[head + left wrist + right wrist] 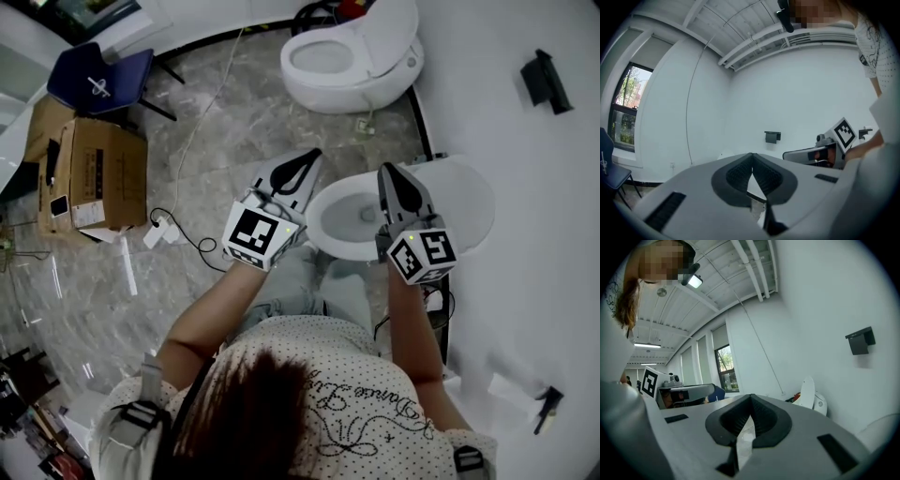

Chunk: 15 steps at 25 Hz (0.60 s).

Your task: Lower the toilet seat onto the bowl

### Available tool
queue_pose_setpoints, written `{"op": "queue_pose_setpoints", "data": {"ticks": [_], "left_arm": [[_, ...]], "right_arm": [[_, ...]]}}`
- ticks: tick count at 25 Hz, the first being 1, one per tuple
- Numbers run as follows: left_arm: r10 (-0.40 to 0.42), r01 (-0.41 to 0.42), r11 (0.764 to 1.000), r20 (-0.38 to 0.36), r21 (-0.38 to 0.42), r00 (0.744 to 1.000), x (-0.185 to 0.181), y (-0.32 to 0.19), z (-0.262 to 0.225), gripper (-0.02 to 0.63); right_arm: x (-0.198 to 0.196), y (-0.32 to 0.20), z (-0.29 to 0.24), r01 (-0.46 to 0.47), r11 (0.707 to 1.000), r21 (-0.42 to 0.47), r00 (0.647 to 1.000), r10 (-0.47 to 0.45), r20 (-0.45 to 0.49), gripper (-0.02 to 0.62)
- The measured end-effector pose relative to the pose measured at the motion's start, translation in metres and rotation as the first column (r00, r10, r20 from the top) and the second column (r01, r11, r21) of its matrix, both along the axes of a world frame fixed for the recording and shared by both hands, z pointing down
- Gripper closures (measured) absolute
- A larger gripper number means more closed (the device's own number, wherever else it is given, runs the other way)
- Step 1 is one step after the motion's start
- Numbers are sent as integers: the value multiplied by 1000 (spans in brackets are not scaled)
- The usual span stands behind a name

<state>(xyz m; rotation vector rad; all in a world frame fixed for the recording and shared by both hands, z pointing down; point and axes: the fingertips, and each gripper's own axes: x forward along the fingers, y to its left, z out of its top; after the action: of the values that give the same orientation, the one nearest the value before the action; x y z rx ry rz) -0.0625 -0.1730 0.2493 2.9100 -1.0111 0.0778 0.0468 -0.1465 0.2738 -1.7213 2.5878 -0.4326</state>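
In the head view a white toilet bowl [323, 217] lies open below me. Its seat and lid [469, 202] stand raised toward the white wall on the right. My left gripper [313, 155] hovers over the bowl's left rim, shut and empty. My right gripper [387, 171] hangs over the bowl's right side near the raised seat, also shut with nothing in it. In the left gripper view the left gripper [752, 155] points at the wall, with the right gripper [834, 140] beside it. In the right gripper view the right gripper [751, 397] is shut too.
A second toilet [342, 61] stands farther along the wall, its lid up. A cardboard box [94, 173], a blue chair [98, 80] and a cable with a power strip [159, 228] lie on the floor to the left. Black fixtures [546, 82] hang on the wall.
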Motion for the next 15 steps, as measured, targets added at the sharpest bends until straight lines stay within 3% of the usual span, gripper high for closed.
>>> {"op": "queue_pose_setpoints", "data": {"ticks": [15], "left_arm": [[80, -78, 995, -25, 56, 997, 30, 12, -42, 601]], "right_arm": [[29, 27, -72, -125, 977, 173, 988, 138, -63, 583]]}}
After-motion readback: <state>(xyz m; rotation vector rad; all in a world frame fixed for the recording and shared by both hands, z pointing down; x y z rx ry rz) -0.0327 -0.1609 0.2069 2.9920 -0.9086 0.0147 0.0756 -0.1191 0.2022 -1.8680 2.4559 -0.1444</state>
